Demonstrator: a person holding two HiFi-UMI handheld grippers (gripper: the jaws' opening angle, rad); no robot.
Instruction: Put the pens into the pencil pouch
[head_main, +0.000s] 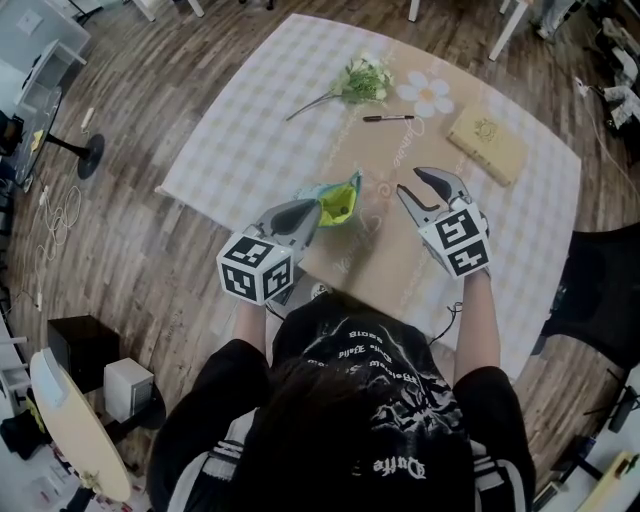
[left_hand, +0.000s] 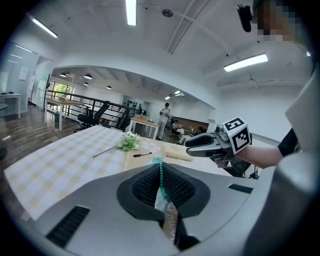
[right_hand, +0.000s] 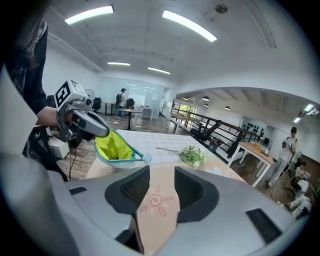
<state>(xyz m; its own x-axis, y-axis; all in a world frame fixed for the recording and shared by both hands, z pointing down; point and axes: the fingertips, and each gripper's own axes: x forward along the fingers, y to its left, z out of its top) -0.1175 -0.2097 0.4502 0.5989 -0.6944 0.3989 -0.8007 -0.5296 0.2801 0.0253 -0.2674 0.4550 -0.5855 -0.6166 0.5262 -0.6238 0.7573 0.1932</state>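
While left gripper (head_main: 312, 212) clamps the pouch (head_main: 338, 200), right gripper (head_main: 410, 182) parted, empty, pen (head_main: 388, 118) well apart

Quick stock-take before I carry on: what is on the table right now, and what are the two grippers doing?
pen: one, dark, lying on the cloth on the far side of the grippers, apart from the pouch
pencil pouch: one, teal with a yellow-green lining, mouth open, held by its edge
flower sprig: one, white and green, far side of the table
notebook: one, tan, far right of the table
table: one, under a pale checked cloth
left gripper: shut on the pencil pouch's zipper edge
right gripper: jaws apart, nothing between them
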